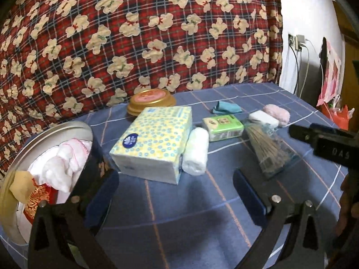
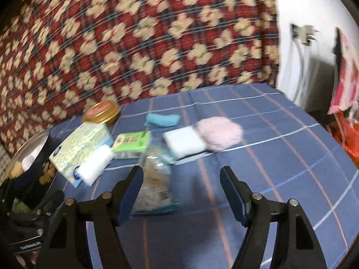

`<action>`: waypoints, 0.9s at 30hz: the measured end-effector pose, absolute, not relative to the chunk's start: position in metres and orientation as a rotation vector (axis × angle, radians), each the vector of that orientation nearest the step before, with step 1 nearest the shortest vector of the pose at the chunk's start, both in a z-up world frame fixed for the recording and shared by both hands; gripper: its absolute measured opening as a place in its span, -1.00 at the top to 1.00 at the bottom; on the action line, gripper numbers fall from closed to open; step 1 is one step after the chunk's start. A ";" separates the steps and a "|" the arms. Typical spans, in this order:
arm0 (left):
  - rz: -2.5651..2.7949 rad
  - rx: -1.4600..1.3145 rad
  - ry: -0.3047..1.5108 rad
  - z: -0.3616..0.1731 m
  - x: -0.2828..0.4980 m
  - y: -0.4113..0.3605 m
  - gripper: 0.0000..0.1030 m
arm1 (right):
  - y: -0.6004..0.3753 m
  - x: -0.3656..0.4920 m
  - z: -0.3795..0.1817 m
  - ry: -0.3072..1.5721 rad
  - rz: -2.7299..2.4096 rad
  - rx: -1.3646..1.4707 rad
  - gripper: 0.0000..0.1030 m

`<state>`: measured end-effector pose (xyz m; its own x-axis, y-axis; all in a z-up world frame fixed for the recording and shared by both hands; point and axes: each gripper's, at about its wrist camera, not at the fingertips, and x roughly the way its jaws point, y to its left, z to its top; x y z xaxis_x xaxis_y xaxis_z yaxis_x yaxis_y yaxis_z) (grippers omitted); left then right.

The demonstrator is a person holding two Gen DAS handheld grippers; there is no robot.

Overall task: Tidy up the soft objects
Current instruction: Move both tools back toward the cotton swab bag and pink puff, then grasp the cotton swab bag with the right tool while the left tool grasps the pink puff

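A round tin [image 1: 13, 174] at the left holds white and pink cloths [image 1: 65, 163] and a red-gold pouch; it also shows in the right wrist view [image 2: 42, 154]. On the blue checked sheet lie a tissue box [image 1: 152, 141], a white rolled cloth [image 1: 195, 151], a green tissue pack [image 1: 222, 126], a white sponge [image 1: 262, 117], a pink fluffy pad [image 1: 277, 113] and a teal cloth [image 1: 226, 107]. My left gripper [image 1: 175, 190] is open and empty, in front of the tissue box. My right gripper [image 2: 181, 188] is open and empty, near a clear bag of sticks [image 2: 154, 183].
A gold tin lid [image 1: 150, 100] lies behind the tissue box. A red plaid quilt with bear print [image 1: 139, 33] rises behind the sheet. A white wall with a socket and cables [image 1: 296, 42] is at the right. Red and pink bags [image 1: 336, 112] hang past the bed's right edge.
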<state>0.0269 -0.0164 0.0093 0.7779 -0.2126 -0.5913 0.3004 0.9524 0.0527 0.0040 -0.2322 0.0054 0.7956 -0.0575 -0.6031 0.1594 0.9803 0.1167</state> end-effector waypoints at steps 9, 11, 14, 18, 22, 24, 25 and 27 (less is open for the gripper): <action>-0.258 0.184 0.613 0.006 0.024 -0.010 -0.99 | -0.204 0.057 -0.013 0.776 -0.036 0.096 -0.41; -0.258 0.164 0.618 0.007 0.027 -0.007 -1.00 | -0.207 0.064 -0.018 0.801 -0.036 0.121 -0.41; -0.270 0.143 0.632 0.005 0.030 -0.010 -1.00 | -0.209 0.068 -0.022 0.809 -0.040 0.117 -0.41; -0.285 0.201 0.604 0.003 0.026 -0.024 -0.93 | -0.204 0.074 -0.030 0.825 -0.035 0.080 -0.41; -0.286 0.210 0.590 0.006 0.026 -0.029 -0.93 | -0.202 0.080 -0.041 0.865 -0.019 0.060 0.16; -0.298 0.203 0.605 0.006 0.029 -0.030 -0.93 | -0.199 0.079 -0.043 0.869 0.005 0.013 0.21; -0.302 0.197 0.617 0.006 0.031 -0.031 -0.93 | -0.200 0.075 -0.043 0.870 0.017 0.011 0.23; -0.320 0.187 0.628 0.005 0.032 -0.034 -0.93 | -0.208 0.066 -0.042 0.864 0.058 0.063 0.29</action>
<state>0.0320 -0.0344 0.0054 0.7622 -0.2363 -0.6027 0.3489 0.9341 0.0751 0.0663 -0.2081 -0.0420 0.6479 0.0766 -0.7579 -0.0257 0.9966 0.0787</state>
